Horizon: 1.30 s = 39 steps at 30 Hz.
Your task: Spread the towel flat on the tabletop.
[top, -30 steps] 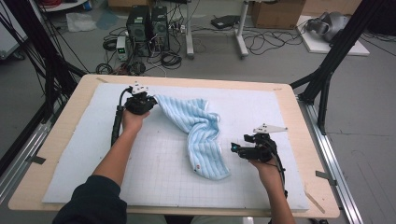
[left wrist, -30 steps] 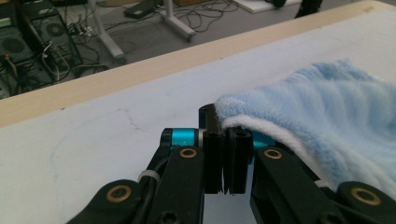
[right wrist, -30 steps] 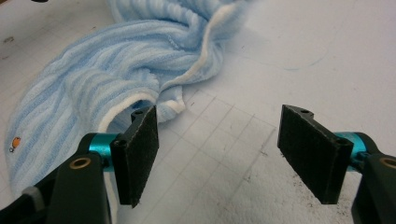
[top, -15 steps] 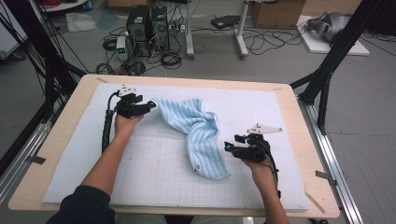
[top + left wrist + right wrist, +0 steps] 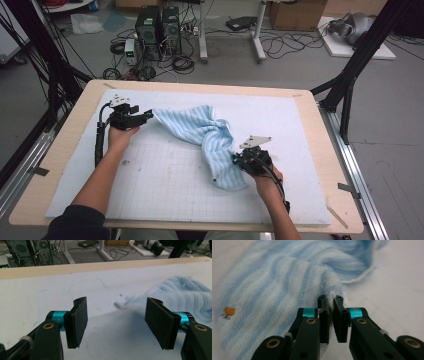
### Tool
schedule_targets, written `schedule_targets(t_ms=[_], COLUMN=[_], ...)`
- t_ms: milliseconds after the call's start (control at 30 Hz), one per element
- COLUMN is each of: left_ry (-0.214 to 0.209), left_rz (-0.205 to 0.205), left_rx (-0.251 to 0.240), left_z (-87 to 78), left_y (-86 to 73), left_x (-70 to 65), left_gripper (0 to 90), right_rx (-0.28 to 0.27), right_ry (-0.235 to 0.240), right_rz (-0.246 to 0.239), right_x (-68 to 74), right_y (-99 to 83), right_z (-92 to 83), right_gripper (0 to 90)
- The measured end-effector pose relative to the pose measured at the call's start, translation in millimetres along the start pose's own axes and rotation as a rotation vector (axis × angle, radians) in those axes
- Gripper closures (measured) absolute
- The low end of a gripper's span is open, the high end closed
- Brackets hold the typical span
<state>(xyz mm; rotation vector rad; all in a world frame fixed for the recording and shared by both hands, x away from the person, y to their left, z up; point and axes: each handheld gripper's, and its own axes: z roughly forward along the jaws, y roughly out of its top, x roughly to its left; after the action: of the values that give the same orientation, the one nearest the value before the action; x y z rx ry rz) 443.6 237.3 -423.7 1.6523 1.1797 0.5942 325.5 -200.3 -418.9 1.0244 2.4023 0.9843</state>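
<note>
Nearest the person, the right gripper [image 5: 239,161] has just been closing and now stands clenched on the near right edge of the light blue striped terry towel [image 5: 205,137]; in the right gripper view its two black pads [image 5: 324,315] pinch a raised fold of the cloth between them, with a small orange mark [image 5: 229,311] on the towel off to the side. The towel lies crumpled on the white gridded mat [image 5: 165,175], its long axis running diagonally from that pinched near end up and away to the far left corner, which points at the left gripper [image 5: 147,116]. The left gripper is released: in the left gripper view its jaws stand wide apart, nothing between them, and the towel's far corner [image 5: 175,290] lies just beyond and to one side of the pads. The left forearm reaches far along the mat's left side, gripper level and aimed at the corner; the right wrist is bent inward over the near end. Judgement: the coming move turns on the left gripper closing the short gap to that corner.
</note>
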Motion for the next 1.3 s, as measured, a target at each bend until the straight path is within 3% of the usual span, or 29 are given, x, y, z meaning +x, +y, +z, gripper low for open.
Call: schedule_targets(t_ms=[167, 267, 433, 533, 600, 700, 900, 1000, 1067, 1167, 1300], left_ry=[-0.006, -0.017, -0.051, -0.07, -0.087, -0.106, -0.128, -0.127, -0.108, -0.109, -0.108], left_rz=[0.014, 0.023, 0.041, 0.054, 0.065, 0.071, 0.084, 0.077, 0.08, 0.08, 0.1], left_rx=[-0.003, 0.002, 0.004, -0.005, -0.009, -0.008, -0.029, -0.053, -0.067, -0.07, -0.087], left_z=[-6.3, -7.9, -9.7, -10.5, -11.4, -12.5, -20.8, -28.6, -34.3, -43.2, -57.7], left_y=[-3.2, -4.8, -5.2, -5.2, -6.4, -10.4, -16.4, -19.2, -20.7, -24.3, -29.4], left_x=[1.0, -0.6, -7.2, -11.4, -13.3, -15.1, -15.1, -12.5, -10.1, -5.1, 1.1], left_gripper=[35.2, 35.3, 35.9, 36.4, 37.1, 38.1, 38.3, 34.9, 28.1, 23.0, 21.3], right_rx=[-0.046, -0.041, 0.012, 0.035, -0.001, -0.105, -0.226, -0.242, -0.232, -0.203, -0.16], right_ry=[-0.185, -0.266, -0.354, -0.371, -0.355, -0.295, -0.134, -0.04, 0.01, 0.06, 0.091], right_rz=[0.117, 0.155, 0.196, 0.214, 0.226, 0.208, 0.177, 0.164, 0.14, 0.091, 0.057], right_x=[-29.0, -41.0, -58.0, -62.0, -61.0, -54.0, -30.5, -17.3, -7.1, 7.8, 20.6], right_y=[-13.5, -20.7, -33.6, -38.6, -38.0, -28.7, -6.2, 3.6, 9.6, 17.4, 22.8], right_z=[-21.6, -29.1, -29.8, -28.1, -31.5, -42.1, -42.8, -34.6, -26.9, -14.2, 0.0], right_gripper=[85.7, 85.7, 85.5, 81.1, 73.7, 66.5, 57.0, 54.5, 54.1, 53.3, 49.7])
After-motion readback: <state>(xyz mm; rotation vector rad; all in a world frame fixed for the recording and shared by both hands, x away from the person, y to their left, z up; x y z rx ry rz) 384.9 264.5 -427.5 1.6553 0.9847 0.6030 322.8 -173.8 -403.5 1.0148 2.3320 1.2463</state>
